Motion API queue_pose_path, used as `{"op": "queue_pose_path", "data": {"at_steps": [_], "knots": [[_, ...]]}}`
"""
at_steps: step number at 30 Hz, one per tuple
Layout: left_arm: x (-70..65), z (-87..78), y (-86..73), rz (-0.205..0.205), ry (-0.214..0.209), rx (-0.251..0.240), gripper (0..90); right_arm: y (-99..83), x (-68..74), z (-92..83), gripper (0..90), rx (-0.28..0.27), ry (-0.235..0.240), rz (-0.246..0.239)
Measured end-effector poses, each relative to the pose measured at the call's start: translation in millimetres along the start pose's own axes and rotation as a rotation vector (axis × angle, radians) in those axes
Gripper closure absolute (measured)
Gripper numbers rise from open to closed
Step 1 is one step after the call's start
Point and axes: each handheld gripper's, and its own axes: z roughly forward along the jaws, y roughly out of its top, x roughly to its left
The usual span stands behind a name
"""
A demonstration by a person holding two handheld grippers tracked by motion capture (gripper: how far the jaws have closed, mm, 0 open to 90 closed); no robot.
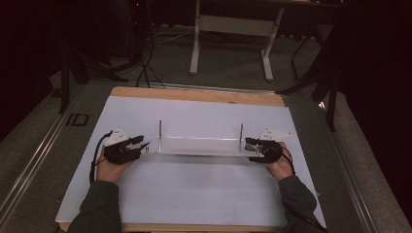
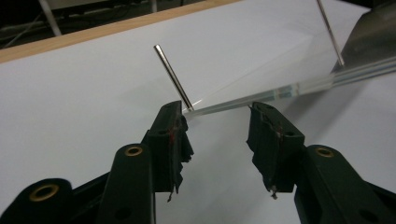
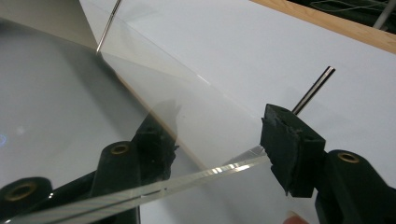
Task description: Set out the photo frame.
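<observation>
A clear plastic plate (image 1: 199, 145) with two upright metal rods (image 1: 160, 133) lies lengthwise across the white sheet. My left gripper (image 1: 144, 144) is at its left end. In the left gripper view that gripper (image 2: 217, 114) stands open, and the plate's corner (image 2: 201, 110) and a rod (image 2: 173, 77) lie just past its tips, touching neither pad. My right gripper (image 1: 250, 144) is at the plate's right end. In the right gripper view the right gripper (image 3: 215, 126) straddles the plate (image 3: 187, 107): one pad presses its edge and the other jaw shows through the plastic. A rod (image 3: 313, 91) rises behind.
A white sheet (image 1: 194, 194) covers most of a wooden table, whose bare far edge (image 1: 194, 94) shows beyond it. A white desk frame (image 1: 233, 29) and cables stand on the floor farther back. A metal floor track (image 1: 29, 160) runs along the left.
</observation>
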Motion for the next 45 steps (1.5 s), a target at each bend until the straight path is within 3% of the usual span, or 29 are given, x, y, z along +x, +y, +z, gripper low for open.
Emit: {"op": "queue_pose_path", "data": {"at_steps": [5, 21, 31, 38, 45], "knots": [[-4.5, 2.4, 0.5, 0.028, -0.038, -0.003, 52.8, 1.4, -0.9, 0.1, 43.7, 0.002, 0.002, 0.006], [-19.9, 5.0, 9.0, 0.097, -0.047, -0.088, 50.5, 2.1, -2.3, 0.2, 43.7, 0.001, 0.007, 0.015], [-21.4, 8.1, 15.3, 0.105, -0.056, -0.105, 49.9, 4.1, -4.8, 0.7, 43.8, -0.005, 0.012, 0.03], [-19.0, 12.9, 19.7, 0.07, -0.058, -0.145, 51.2, 6.7, -8.8, 0.9, 45.3, -0.032, 0.01, 0.058], [-17.0, 16.2, 20.9, 0.058, -0.052, -0.17, 51.7, 8.1, -9.1, 0.8, 48.0, -0.055, -0.015, 0.041]]}}
